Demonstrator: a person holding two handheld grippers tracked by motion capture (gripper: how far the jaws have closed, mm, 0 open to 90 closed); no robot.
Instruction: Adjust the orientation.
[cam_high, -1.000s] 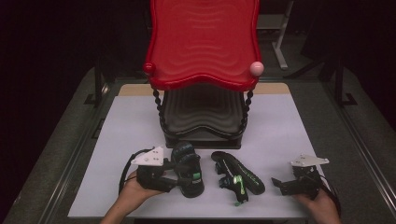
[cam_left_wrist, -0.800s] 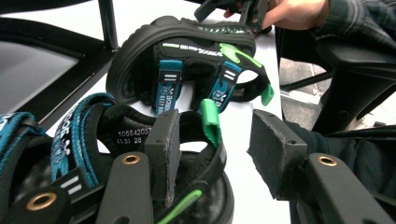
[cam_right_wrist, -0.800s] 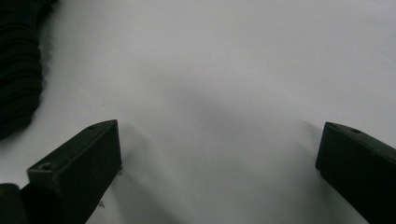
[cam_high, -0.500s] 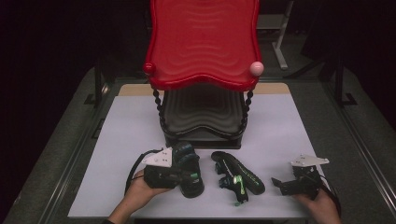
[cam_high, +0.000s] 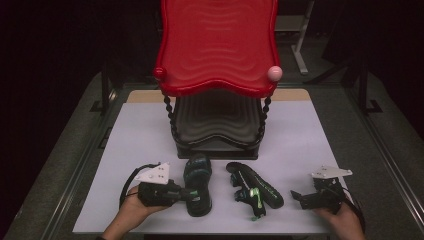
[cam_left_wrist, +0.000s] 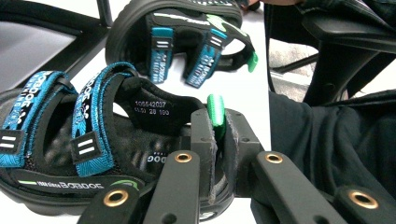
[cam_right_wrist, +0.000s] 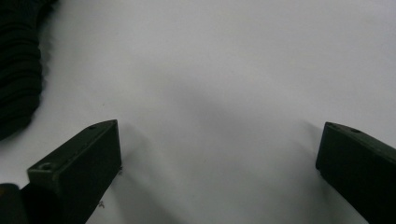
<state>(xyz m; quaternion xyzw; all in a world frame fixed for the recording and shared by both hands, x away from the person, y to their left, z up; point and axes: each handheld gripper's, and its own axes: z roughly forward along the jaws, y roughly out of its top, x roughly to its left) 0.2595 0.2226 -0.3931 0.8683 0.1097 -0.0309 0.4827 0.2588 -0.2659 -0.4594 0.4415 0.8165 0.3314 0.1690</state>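
The left sandal (cam_high: 198, 184) lies near the front of the white worktop (cam_high: 135, 135), its toe towards the black lower tray (cam_high: 217, 125) of a two-tier rack, and the left gripper (cam_high: 187, 194) has its jaws closed on the sandal's heel end. In the left gripper view the two black jaws are pressed nearly together around the rear edge of the sandal (cam_left_wrist: 84, 140), with a green heel tab (cam_left_wrist: 215, 109) standing up between them; blue straps cross the footbed just beyond. The second sandal (cam_high: 255, 186) lies just to the right of the first, apart from it, angled with its heel towards the front edge; in the left gripper view it lies farther off, tipped on its side (cam_left_wrist: 187, 32). The right gripper (cam_high: 300, 197) rests near the worktop's front right corner, held by the right hand (cam_high: 345, 222), well apart from the second sandal, with bare white surface between them. In the right gripper view its jaws stand wide apart over bare worktop (cam_right_wrist: 224, 93), holding nothing, and a dark ribbed edge (cam_right_wrist: 18, 70) shows at the upper left. Behind both sandals the rack stands close, its red upper tray (cam_high: 217, 45) overhanging the black one on beaded posts. Open worktop lies to the left and right of the rack. The left hand (cam_high: 131, 212) reaches in over the front edge.
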